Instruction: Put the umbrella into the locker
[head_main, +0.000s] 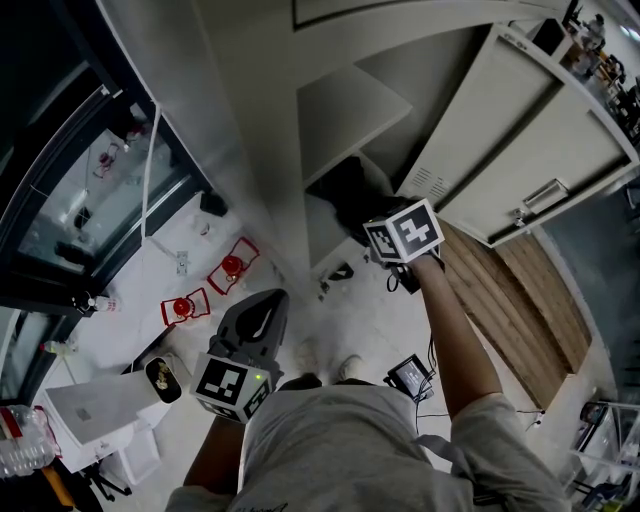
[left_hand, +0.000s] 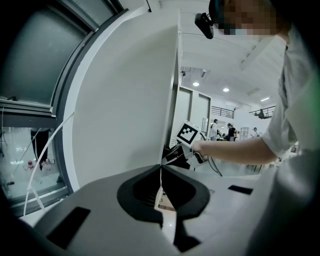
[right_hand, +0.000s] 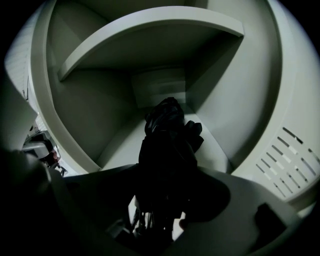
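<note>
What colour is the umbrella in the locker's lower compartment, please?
The umbrella is black, which shows most clearly in the right gripper view.

Matt cream painted-metal locker (right_hand: 240, 100), crumpled black cloth umbrella (right_hand: 167, 130), wood-grain floor boards (head_main: 510, 300)

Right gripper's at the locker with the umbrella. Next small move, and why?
Probably draw the right gripper straight back out of the locker. The umbrella already sits in the lower compartment, under the shelf. The jaws stand apart around it, with light showing at both sides, so it looks released. The door stands open, leaving the way out free.
</note>
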